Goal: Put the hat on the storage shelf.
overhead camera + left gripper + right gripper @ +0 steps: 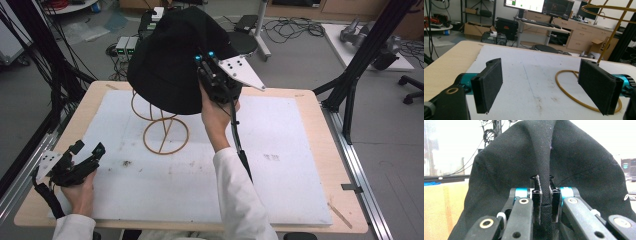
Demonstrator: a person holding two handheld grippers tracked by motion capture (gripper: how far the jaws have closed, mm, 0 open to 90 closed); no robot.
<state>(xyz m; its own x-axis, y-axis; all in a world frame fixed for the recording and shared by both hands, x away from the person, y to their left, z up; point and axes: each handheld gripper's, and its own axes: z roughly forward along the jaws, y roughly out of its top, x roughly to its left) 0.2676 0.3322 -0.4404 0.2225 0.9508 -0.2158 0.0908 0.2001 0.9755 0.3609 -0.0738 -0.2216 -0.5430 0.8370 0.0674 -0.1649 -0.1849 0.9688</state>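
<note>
Black hat [170, 65] above gold wire stand [162, 127], right gripper [207, 67] jaws clamped on its brim, left gripper [85, 155] near stand, jaws open, empty.

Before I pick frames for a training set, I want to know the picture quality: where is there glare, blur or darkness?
High view: even light, but the black hat shows little detail. Left gripper view: the pads and wire stand are sharp, the monitor is washed out. Right gripper view: the hat fabric is in focus, while the background behind it is blown out white.
</note>
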